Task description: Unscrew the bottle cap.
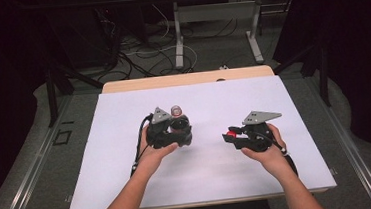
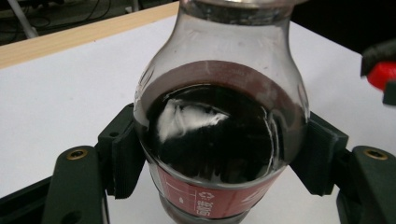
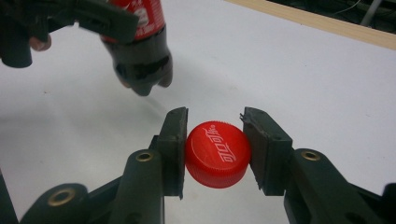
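Note:
My left gripper (image 1: pixel 180 129) is shut on a small cola bottle (image 1: pixel 178 116) with dark drink and a red label, held up off the white table top with its open neck uppermost. In the left gripper view the bottle (image 2: pixel 219 135) sits squeezed between both black pads. To the right, my right gripper (image 1: pixel 231 136) is shut on the bottle's red cap (image 1: pixel 231 134). In the right gripper view the red cap (image 3: pixel 217 153), with white lettering on top, is pinched between the pads, and the bottle (image 3: pixel 142 51) hangs above the table at upper left.
A white sheet (image 1: pixel 129 179) covers the table, with a wooden edge (image 1: pixel 186 78) at the far side. Beyond it stand metal table legs (image 1: pixel 178 40) and loose cables on the floor. Both forearms come in from the near edge.

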`<state>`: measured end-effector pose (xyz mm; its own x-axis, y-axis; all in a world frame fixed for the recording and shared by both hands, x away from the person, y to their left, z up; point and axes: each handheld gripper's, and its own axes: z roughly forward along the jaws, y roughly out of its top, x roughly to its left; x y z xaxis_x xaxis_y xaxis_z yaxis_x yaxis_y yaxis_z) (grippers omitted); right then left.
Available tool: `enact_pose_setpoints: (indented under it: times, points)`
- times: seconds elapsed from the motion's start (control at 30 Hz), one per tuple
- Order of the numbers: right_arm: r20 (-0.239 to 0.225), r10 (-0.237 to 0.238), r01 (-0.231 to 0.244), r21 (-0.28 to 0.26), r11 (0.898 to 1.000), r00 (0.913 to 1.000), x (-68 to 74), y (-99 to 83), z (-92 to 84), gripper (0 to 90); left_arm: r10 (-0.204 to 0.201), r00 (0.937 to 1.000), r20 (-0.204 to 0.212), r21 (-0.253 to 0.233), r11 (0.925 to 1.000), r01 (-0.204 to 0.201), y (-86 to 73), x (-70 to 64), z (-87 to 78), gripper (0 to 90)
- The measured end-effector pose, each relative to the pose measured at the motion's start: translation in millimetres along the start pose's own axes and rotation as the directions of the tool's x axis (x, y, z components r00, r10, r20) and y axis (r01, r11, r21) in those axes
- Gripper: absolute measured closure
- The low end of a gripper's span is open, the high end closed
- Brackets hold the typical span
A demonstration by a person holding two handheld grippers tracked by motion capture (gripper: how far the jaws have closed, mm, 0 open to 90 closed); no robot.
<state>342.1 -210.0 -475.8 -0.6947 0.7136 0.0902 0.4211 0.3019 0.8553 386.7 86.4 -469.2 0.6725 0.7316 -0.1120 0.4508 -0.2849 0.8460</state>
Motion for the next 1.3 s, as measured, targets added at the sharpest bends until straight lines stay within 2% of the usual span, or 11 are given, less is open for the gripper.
enact_pose_setpoints:
  times: [0.27, 0.43, 0.6, 0.73, 0.83, 0.9, 1.07, 1.13, 1.17, 1.27, 1.3]
  points:
    - [0.010, 0.002, -0.002, 0.008, 1.000, 0.9999, -2.7, -4.1, -1.1, 60.9, -0.002, 1.0000, -0.002, -0.016, 0.9999, 0.002, 26.1, 6.1, 25.0, 29.9]
    - [0.008, 0.000, 0.000, 0.012, 1.000, 1.0000, -1.6, -4.8, 0.1, 60.9, 0.012, 0.9998, -0.018, -0.014, 0.9998, -0.012, 32.1, 9.2, 44.9, 29.9]
    - [0.011, 0.003, -0.003, 0.010, 1.000, 0.9999, -1.4, -4.7, 1.1, 60.9, 0.008, 0.9998, -0.017, -0.016, 0.9998, -0.008, 31.4, 14.3, 64.8, 29.9]
    - [0.010, -0.001, 0.001, 0.006, 1.000, 0.9999, -2.0, -5.1, 3.3, 60.9, -0.012, 0.9995, -0.028, -0.020, 0.9997, 0.012, 28.7, 17.3, 78.6, 29.9]
    - [0.009, 0.002, -0.002, 0.011, 1.000, 1.0000, -1.8, -5.5, 3.4, 60.9, 0.001, 0.9990, -0.044, -0.007, 1.0000, -0.001, 26.1, 18.9, 87.2, 29.9]
    - [0.013, 0.003, -0.003, 0.011, 1.000, 0.9999, -1.5, -5.5, 3.5, 60.9, -0.010, 0.9991, -0.042, -0.011, 0.9999, 0.010, 23.5, 19.4, 92.8, 29.9]
    - [0.013, 0.005, -0.006, 0.014, 1.000, 0.9999, -1.0, -5.8, 3.2, 61.0, 0.009, 0.9984, -0.056, 0.008, 0.9999, -0.009, 20.3, 20.7, 100.2, 29.8]
    - [0.011, -0.002, 0.002, 0.014, 1.000, 0.9999, -2.4, -7.2, 3.8, 61.0, 0.008, 0.9982, -0.059, 0.011, 0.9999, -0.007, 19.0, 21.0, 102.8, 29.8]
    - [0.010, 0.008, -0.008, 0.021, 1.000, 0.9999, -2.4, -7.6, 3.8, 61.0, -0.012, 0.9981, -0.060, 0.005, 0.9999, 0.012, 18.1, 20.3, 104.7, 29.8]
    - [0.017, 0.006, -0.006, 0.017, 1.000, 0.9998, -4.0, -9.1, 4.6, 61.0, 0.008, 0.9979, -0.064, 0.012, 0.9999, -0.007, 16.0, 21.4, 107.0, 29.8]
    - [0.013, 0.010, -0.011, 0.015, 1.000, 0.9999, -3.6, -9.1, 4.8, 61.0, 0.003, 0.9983, -0.058, 0.016, 0.9999, -0.002, 14.6, 20.5, 108.0, 29.8]
